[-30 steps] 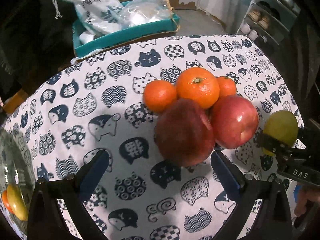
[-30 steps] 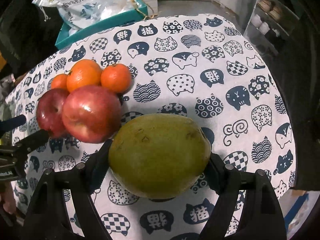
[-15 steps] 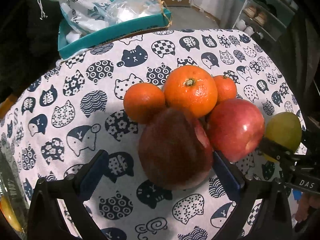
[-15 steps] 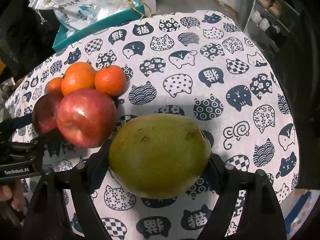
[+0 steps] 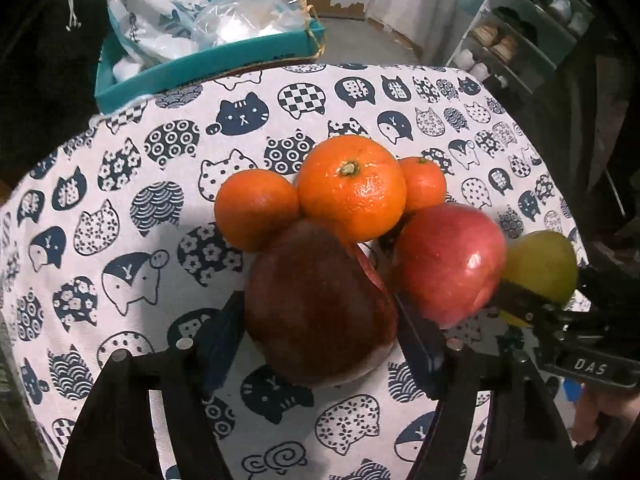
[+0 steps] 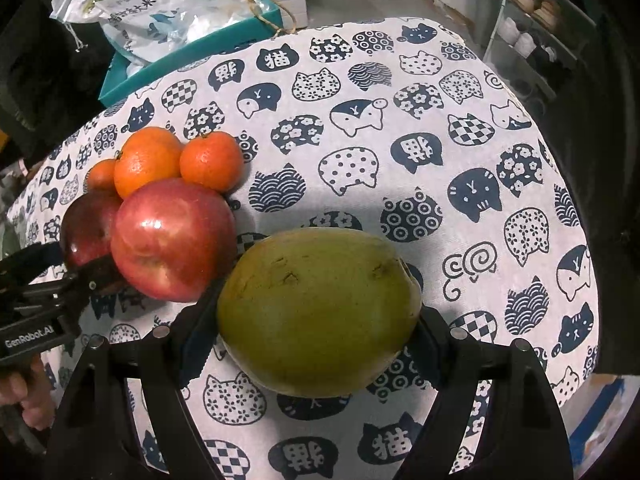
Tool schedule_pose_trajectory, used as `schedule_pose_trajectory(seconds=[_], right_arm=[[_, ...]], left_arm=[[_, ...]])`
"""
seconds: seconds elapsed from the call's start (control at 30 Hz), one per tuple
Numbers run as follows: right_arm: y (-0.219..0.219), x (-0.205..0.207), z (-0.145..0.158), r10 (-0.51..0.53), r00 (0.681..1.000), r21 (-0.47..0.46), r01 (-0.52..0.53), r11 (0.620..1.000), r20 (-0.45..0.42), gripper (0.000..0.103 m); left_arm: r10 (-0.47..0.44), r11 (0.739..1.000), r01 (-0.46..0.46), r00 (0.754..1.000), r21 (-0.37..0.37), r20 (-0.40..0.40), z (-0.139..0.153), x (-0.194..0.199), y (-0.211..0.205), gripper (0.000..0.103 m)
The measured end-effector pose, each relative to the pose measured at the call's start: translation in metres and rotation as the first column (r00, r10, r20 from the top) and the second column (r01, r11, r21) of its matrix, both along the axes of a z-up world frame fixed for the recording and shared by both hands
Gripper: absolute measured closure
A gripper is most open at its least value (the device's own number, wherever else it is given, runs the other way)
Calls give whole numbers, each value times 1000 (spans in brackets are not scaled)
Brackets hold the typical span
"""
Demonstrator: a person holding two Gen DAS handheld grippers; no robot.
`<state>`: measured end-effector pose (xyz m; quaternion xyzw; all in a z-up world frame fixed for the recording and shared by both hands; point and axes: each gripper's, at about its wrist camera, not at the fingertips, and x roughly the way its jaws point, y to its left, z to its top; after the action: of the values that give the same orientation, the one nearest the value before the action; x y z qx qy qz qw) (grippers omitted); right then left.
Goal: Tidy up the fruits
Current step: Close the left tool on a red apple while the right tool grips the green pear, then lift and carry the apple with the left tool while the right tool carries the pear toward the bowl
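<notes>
My left gripper is shut on a dark red apple, which sits against the fruit cluster on the cat-print cloth. Behind it lie a big orange, a small orange to its left and another small orange to its right. A bright red apple sits to the right of the dark one. My right gripper is shut on a green mango, just right of the bright red apple. The mango also shows in the left wrist view.
A teal box with plastic bags stands beyond the table's far edge. A shelf with shoes is at the far right. The table edge falls away on the right. Open cloth lies to the left of the cluster.
My left gripper has moved forward around the dark red apple and closed on it. The right gripper still holds the mango, now closer to the bright red apple.
</notes>
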<state>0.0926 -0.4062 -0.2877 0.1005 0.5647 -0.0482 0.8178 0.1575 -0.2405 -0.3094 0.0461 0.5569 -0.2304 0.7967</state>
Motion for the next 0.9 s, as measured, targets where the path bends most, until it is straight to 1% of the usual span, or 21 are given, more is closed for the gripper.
schedule_pose_trajectory(seconds=[0.2, 0.37, 0.5, 0.7, 0.9], right_arm=[[3, -1, 3, 14, 1000, -14, -14, 1000, 11, 21], [8, -4, 10, 32, 999, -23, -31, 999, 32, 21], [11, -5, 17, 40, 998, -29, -39, 999, 49, 21], [17, -9, 31, 52, 995, -43, -48, 998, 84, 21], [25, -15, 50, 74, 989, -46, -69, 997, 128, 21]], left_arm=[[23, 1000, -22, 1000, -11, 7, 3, -4, 11, 30], [49, 998, -48, 999, -29, 25, 14, -11, 24, 30], [58, 998, -57, 997, -28, 43, 22, -16, 29, 30], [86, 996, -83, 994, -46, 74, 42, -26, 44, 30], [91, 996, -87, 986, -33, 137, 68, -41, 55, 30]])
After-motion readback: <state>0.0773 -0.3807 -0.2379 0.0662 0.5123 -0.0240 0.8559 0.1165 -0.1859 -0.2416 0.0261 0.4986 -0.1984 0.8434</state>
